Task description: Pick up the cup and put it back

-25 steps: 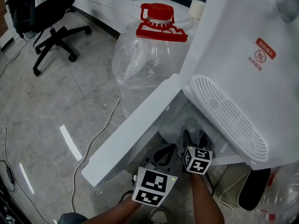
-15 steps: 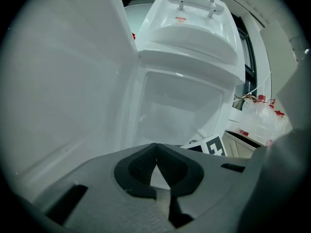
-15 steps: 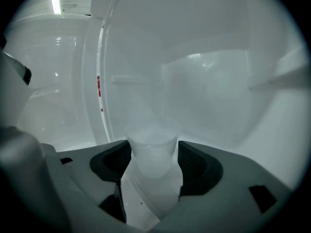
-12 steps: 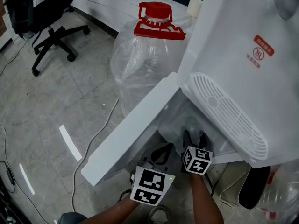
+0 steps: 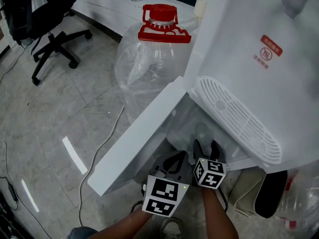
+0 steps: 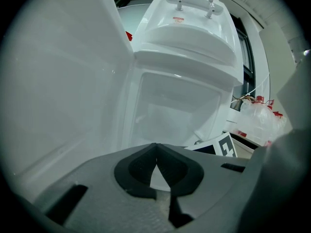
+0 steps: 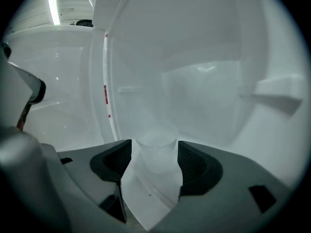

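Note:
A small translucent cup [image 7: 155, 153] stands on the white floor of the water dispenser's lower cabinet [image 7: 204, 96]; in the head view the cup [image 5: 202, 132] is a pale blur just inside the opening. My right gripper [image 7: 154, 160] reaches into the cabinet, open, with the cup between its fingertips and both pads close to its sides. From above, the right gripper [image 5: 205, 147] sits under the dispenser's front. My left gripper [image 5: 174, 161] is beside it at the open cabinet door [image 5: 139, 143], and the left gripper [image 6: 155, 147] is shut on nothing.
The white dispenser [image 5: 249, 59] towers on the right, its drip grille [image 5: 234, 118] overhanging the cabinet. A big clear water jug with a red cap [image 5: 149, 63] stands behind the door. A cable [image 5: 107, 138] runs across the tiled floor and an office chair [image 5: 45, 29] is far left.
The view has shifted slightly. Both grippers stay at the cabinet opening, almost unmoved.

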